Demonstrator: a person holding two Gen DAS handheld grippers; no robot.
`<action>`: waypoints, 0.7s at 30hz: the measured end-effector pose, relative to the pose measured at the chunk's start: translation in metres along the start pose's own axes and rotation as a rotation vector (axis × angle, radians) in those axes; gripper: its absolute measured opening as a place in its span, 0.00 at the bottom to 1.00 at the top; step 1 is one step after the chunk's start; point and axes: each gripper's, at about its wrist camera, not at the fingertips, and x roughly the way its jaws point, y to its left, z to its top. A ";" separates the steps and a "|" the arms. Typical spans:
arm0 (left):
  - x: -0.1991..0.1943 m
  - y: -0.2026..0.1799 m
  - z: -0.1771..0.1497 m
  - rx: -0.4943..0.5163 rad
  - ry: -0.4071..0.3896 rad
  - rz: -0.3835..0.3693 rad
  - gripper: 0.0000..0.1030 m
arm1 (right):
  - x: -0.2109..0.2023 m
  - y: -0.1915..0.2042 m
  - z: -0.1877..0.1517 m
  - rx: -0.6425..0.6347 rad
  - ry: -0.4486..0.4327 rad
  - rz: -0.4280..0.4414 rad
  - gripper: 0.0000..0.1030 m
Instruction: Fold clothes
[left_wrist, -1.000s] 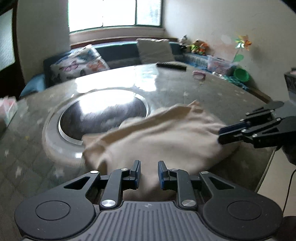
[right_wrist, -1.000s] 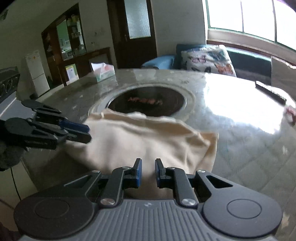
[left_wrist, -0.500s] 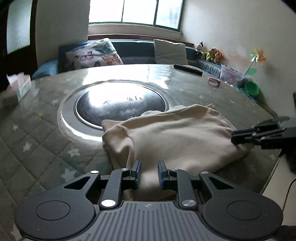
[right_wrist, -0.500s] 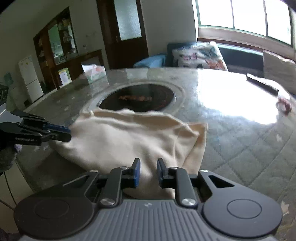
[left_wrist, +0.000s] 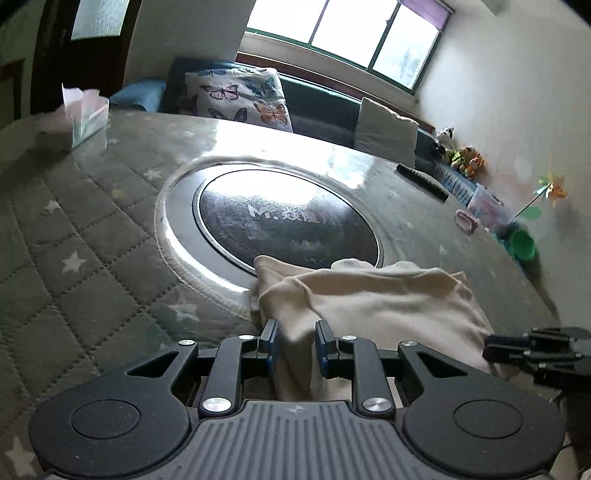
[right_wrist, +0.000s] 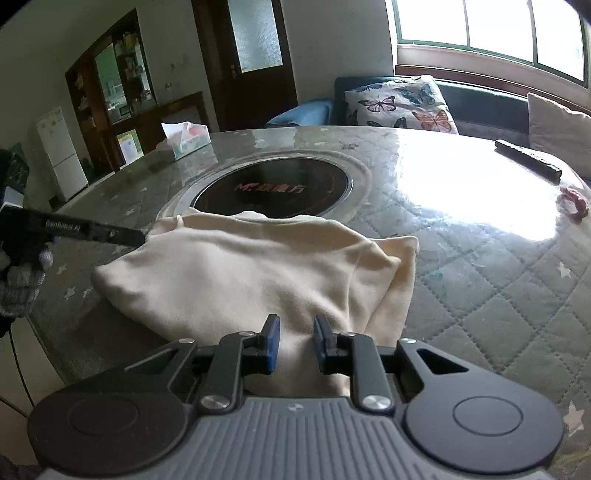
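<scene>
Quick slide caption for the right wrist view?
Right gripper over cream garment on quilted table, left gripper at its far corner.

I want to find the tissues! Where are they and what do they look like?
Start at the big dark round plate sunk in the quilted table. Look past it to the far edge near the wooden door. The tissue box sits alone there, a white tissue sticking out its top.

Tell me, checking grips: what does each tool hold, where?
Left tool pinches the near edge of the cream garment. Right tool: jaws have just been opening around it; grip unclear.
</scene>
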 end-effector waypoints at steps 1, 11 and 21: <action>0.002 0.001 0.000 -0.001 0.006 -0.004 0.21 | 0.000 0.000 0.000 0.002 0.000 0.000 0.19; 0.004 -0.010 -0.001 0.129 -0.044 0.079 0.05 | 0.003 0.001 -0.002 -0.010 0.005 -0.008 0.19; -0.007 -0.021 0.009 0.174 -0.072 0.081 0.14 | 0.001 -0.004 0.014 -0.018 -0.025 -0.025 0.20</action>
